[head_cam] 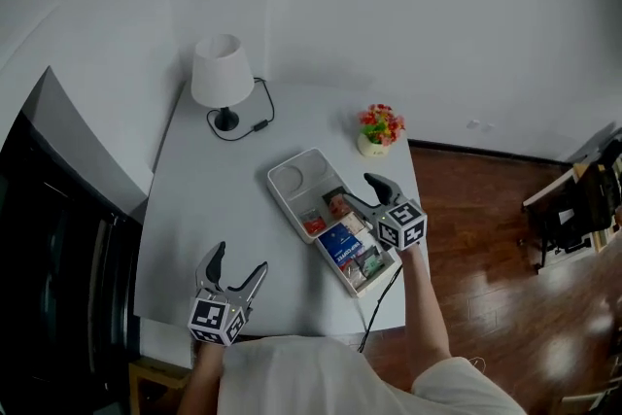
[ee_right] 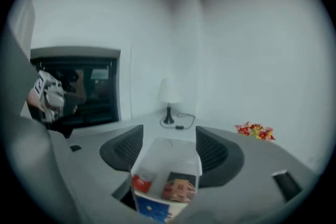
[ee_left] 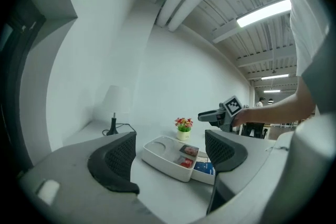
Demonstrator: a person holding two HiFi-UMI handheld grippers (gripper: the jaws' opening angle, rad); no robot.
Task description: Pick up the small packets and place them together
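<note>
Tray (head_cam: 288,176) hugs the worktop's (head_cam: 194,199) right edge beneath the wide, empty right gripper (head_cam: 356,188); open surface separates it from the wide, empty left gripper (head_cam: 238,258) at the front edge.

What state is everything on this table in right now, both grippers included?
Tray: flat on the table, far end bare.
Packets: lying in the tray's near compartments.
Lamp: upright.
Flower pot: upright.
Left gripper: jaws open, empty.
Right gripper: jaws open, empty, above the tray.
</note>
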